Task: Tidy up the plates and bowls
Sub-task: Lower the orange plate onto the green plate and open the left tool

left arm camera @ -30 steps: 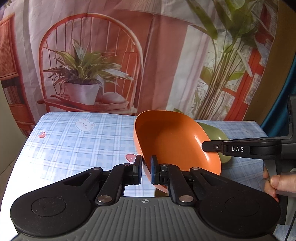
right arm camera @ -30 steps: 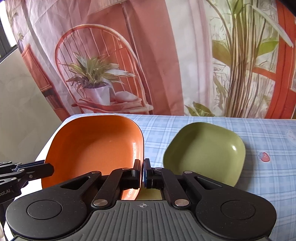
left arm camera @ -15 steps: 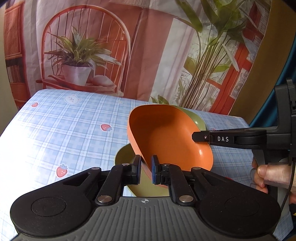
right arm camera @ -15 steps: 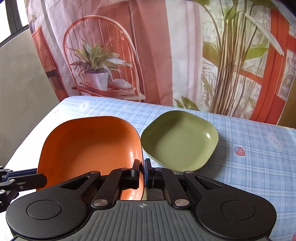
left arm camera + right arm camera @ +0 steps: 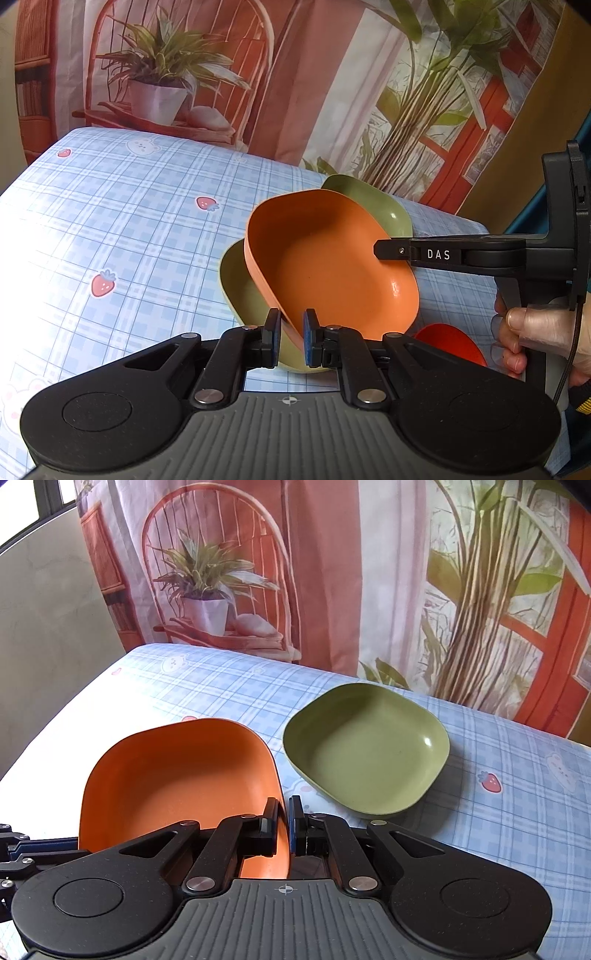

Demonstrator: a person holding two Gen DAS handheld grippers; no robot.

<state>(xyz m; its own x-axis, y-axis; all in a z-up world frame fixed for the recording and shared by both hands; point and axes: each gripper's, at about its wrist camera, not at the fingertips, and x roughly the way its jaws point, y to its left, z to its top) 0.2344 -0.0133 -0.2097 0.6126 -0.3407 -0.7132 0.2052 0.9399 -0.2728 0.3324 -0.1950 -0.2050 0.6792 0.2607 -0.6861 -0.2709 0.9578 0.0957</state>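
An orange square bowl is held in the air, tilted, by both grippers. My left gripper is shut on its near rim. My right gripper is shut on its right rim; its finger reaches in from the right in the left wrist view. A green square bowl sits on the table beyond and right of the orange one. In the left wrist view the green bowl lies directly under the orange one.
The table wears a blue plaid cloth with strawberry prints. A red dish lies near the front right, partly hidden. A printed curtain hangs behind the table. A hand holds the right gripper.
Both grippers have carried the orange bowl toward the green bowl, and it now hangs over it in the left wrist view. The table's far edge looks farther off.
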